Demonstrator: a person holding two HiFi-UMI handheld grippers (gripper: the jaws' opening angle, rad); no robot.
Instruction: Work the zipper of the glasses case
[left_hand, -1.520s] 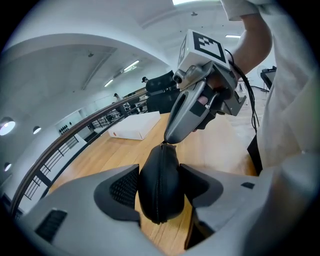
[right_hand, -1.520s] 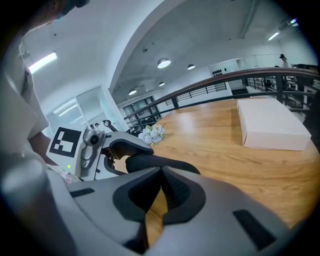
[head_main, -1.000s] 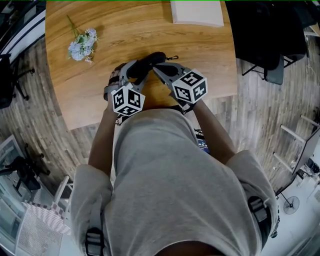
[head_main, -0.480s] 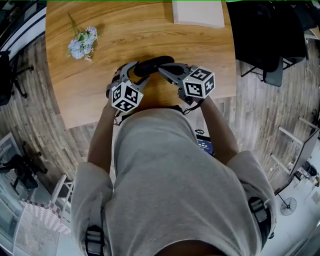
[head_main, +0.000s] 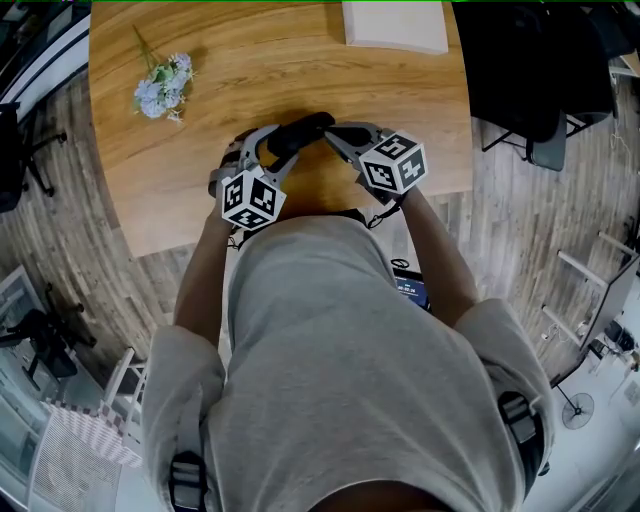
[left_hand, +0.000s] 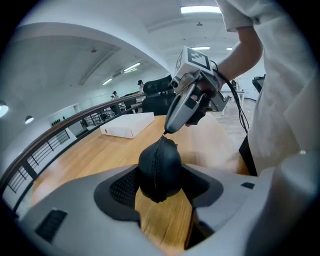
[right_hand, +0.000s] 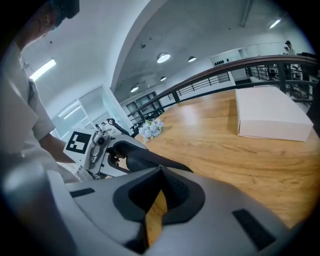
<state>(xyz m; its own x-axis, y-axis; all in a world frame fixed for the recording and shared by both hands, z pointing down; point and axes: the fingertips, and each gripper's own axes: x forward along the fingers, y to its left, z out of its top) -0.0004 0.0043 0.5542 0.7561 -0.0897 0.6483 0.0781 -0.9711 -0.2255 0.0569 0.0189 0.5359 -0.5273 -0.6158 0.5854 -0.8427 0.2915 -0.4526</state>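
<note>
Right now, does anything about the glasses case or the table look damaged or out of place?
Nothing stands out. The glasses case looks intact, clamped in the left gripper, whose jaws have just closed further on it. The right gripper has its shut tips at the case's zipper end. The flowers lie on the table.

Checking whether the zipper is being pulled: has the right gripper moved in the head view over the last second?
Yes. The right gripper has shifted slightly to the right, farther from the flower bunch, which lies where it was.
</note>
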